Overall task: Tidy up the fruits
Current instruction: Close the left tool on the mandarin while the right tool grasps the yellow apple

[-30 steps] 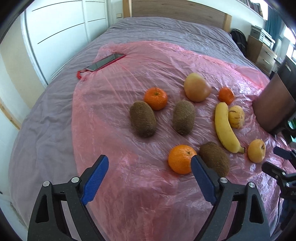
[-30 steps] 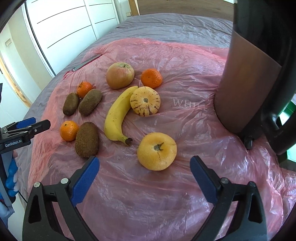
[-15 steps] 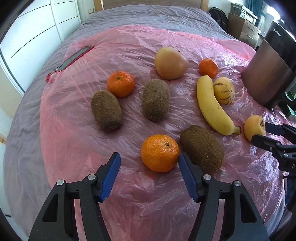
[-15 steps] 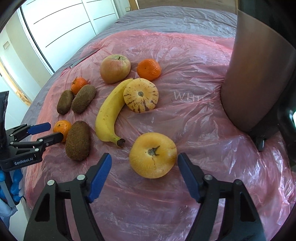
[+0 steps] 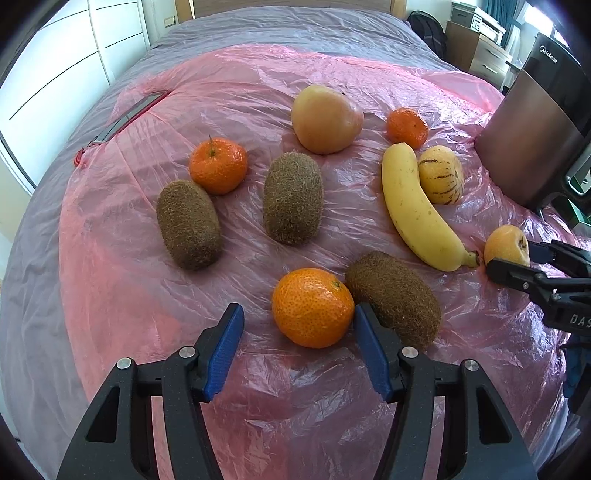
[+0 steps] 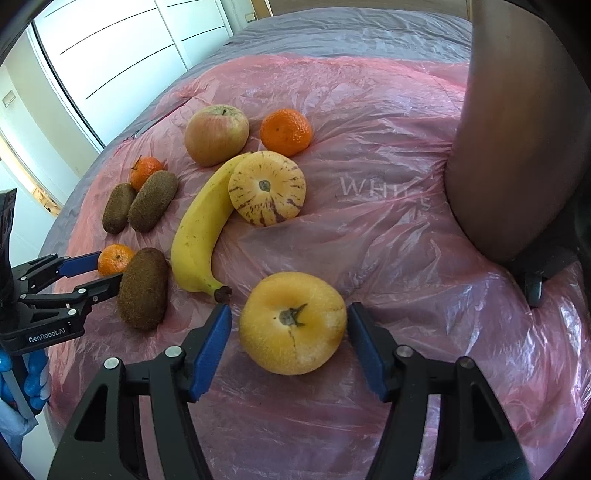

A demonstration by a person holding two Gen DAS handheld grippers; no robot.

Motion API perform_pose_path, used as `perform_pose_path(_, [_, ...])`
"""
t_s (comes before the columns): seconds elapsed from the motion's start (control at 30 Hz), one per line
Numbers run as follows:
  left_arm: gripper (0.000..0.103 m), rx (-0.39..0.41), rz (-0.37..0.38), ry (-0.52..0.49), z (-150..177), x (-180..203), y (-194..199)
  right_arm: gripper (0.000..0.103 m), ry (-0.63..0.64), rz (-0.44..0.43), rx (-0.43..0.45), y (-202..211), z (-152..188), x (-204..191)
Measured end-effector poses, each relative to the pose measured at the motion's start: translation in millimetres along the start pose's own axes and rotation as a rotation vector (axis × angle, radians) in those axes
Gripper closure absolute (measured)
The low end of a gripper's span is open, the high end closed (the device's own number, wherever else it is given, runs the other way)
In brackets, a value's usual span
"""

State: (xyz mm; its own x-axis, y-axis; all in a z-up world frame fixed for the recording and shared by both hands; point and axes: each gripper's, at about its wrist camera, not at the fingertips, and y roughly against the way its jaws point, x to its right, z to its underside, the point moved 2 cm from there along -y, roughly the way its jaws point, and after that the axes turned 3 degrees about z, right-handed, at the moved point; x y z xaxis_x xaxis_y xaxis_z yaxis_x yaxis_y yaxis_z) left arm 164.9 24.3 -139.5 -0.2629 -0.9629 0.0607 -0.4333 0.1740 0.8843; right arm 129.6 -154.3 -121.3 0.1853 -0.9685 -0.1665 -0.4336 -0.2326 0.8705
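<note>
**Pink plastic, two claws, two round fruits**

Pink plastic sheet (image 5: pixel 155 288) covers the grey bed (image 5: pixel 295 33), and all fruits lie on it. A big brown appliance (image 6: pixel 517 147) stands at the right edge. The banana (image 6: pixel 199 229), the longest fruit, lies with its long axis going away from the right camera and its dark stem end pointing toward the yellow apple (image 6: pixel 291 323). The striped yellow fruit (image 6: pixel 267 188) touches the banana's far part. The three kiwis have clear long axes too; the nearest kiwi (image 5: pixel 395 295) lies slanted and touches the near mandarin (image 5: pixel 313 307).

The right claw (image 6: pixel 288 328) has just been closing. Its pads stand on both sides of the yellow apple, stem up, with a small gap on each side, so it is not clamped yet. The left claw (image 5: pixel 299 325) has also just been closing. Its right pad sits just at the near mandarin, squeezed beside the kiwi, and its left pad is well apart from the fruit.

I judge that both hands are at the grasp step. To do it well, centre each fruit between the pads, close gently on the widest part, and keep the left claw from pushing the kiwi.
</note>
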Motion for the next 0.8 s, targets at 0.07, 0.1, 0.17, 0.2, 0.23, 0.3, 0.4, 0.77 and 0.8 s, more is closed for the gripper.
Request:
perform_pose_path(0.07, [0.047,0.000,0.006,0.002,-0.6,-0.9,-0.6,0.010,0.013,0.010,0.002,-0.9,0.7,-2.2])
perform_pose_path(0.1, [0.047,-0.001,0.005,0.000,-0.8,-0.8,-0.8,0.010,0.016,0.012,0.003,-1.3,0.8,-2.6])
perform_pose_path(0.17, [0.047,-0.007,-0.003,-0.011,-2.1,0.9,-3.1,0.016,0.021,0.019,0.004,-2.5,0.8,-3.0])
perform_pose_path(0.2, [0.047,-0.013,-0.007,-0.017,-2.5,1.5,-5.4,0.019,0.024,0.022,0.003,-3.4,0.8,-2.9])
perform_pose_path(0.23, [0.047,-0.020,-0.010,-0.019,-2.9,1.5,-7.6,0.024,0.025,0.022,0.001,-4.1,1.0,-2.4])
perform_pose_path(0.3, [0.047,-0.042,-0.009,-0.019,-2.1,0.9,-14.8,0.034,0.023,0.020,0.001,-4.0,0.7,-0.4])
perform_pose_path(0.4, [0.050,-0.042,-0.030,-0.036,-0.9,4.4,-19.0,0.034,0.017,0.008,0.003,-3.6,0.9,1.5])
perform_pose_path(0.77, [0.056,-0.016,0.049,0.028,-5.9,-4.4,-7.2,0.034,0.004,0.001,0.002,-3.2,1.2,3.1])
perform_pose_path(0.8, [0.056,-0.016,0.049,0.028,-6.1,-4.4,-7.2,0.034,0.005,0.002,0.002,-3.2,1.2,3.0])
